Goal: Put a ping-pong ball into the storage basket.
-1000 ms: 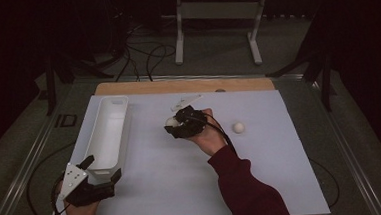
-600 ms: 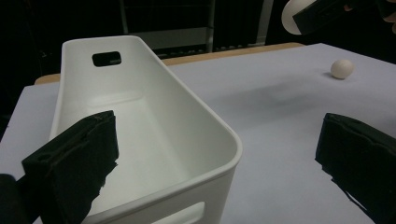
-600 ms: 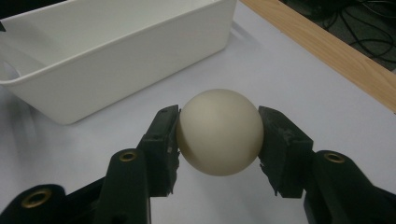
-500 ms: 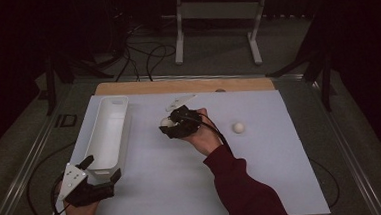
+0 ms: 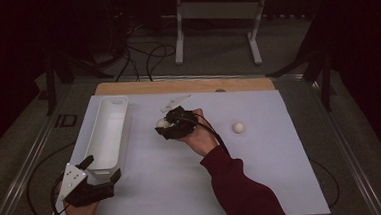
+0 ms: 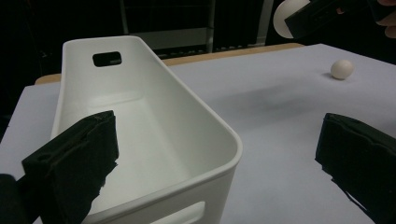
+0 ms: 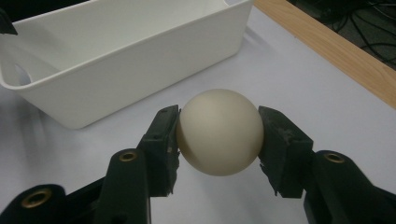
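The cream ball sat pinched between the pads of the right tongs, held above the white surface partway between the second ball and the long white bin. Over the last second the right hand had carried it leftward, toward the bin (apparently empty, going by the left gripper view), so a drop inside looked likely next. The left tongs stayed spread wide at the bin's near end, holding nothing.
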The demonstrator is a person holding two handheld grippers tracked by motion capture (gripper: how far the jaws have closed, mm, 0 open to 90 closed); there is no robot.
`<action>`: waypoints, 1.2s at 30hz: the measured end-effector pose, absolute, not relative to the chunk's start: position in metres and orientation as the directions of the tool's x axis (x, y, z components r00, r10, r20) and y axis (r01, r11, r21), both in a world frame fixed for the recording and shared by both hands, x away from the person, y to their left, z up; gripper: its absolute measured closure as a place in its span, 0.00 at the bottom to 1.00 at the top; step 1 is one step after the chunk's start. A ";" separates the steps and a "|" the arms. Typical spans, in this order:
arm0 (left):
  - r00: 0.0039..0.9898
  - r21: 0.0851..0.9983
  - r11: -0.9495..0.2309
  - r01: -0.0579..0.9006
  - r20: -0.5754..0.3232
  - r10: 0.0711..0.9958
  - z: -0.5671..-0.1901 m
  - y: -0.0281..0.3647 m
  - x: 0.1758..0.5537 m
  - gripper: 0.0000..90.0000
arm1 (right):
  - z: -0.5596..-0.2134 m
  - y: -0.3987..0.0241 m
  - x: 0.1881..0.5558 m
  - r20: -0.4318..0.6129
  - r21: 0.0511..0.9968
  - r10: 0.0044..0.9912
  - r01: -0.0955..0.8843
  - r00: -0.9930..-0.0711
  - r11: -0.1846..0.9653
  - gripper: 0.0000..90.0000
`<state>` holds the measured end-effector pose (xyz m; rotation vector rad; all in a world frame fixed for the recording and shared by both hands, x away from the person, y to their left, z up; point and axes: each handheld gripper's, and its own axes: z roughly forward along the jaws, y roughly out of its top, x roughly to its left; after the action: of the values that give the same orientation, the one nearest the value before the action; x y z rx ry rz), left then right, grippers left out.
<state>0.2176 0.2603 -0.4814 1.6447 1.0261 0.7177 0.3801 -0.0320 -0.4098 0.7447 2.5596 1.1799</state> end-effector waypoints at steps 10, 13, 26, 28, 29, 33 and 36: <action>0.460 0.954 -0.112 0.277 -0.030 0.887 -0.482 0.260 0.218 0.00 | -0.407 -0.023 0.379 0.007 0.764 0.521 0.341 -0.854 0.548 0.56; 0.461 0.955 -0.110 0.275 -0.031 0.887 -0.482 0.260 0.218 0.00 | -0.406 -0.021 0.379 0.005 0.763 0.514 0.335 -0.858 0.552 0.56; 0.462 0.955 -0.111 0.276 -0.030 0.886 -0.482 0.260 0.218 0.00 | -0.403 -0.012 0.381 0.015 0.763 0.507 0.337 -0.862 0.551 0.56; 0.462 0.955 -0.112 0.276 -0.030 0.886 -0.482 0.260 0.218 0.00 | -0.403 -0.012 0.381 0.014 0.764 0.507 0.337 -0.862 0.551 0.56; 0.462 0.955 -0.112 0.276 -0.030 0.886 -0.482 0.260 0.218 0.00 | -0.402 -0.011 0.381 0.013 0.763 0.508 0.337 -0.861 0.551 0.56; 0.462 0.955 -0.112 0.276 -0.030 0.886 -0.482 0.260 0.218 0.00 | -0.401 -0.010 0.382 0.018 0.767 0.508 0.338 -0.861 0.546 0.56; 0.462 0.954 -0.112 0.277 -0.030 0.886 -0.482 0.261 0.218 0.00 | -0.401 -0.008 0.383 0.022 0.765 0.507 0.341 -0.862 0.547 0.56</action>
<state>0.2178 0.2606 -0.4817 1.6453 1.0227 0.7138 0.3826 -0.0076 -0.4005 0.7170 2.5802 1.2098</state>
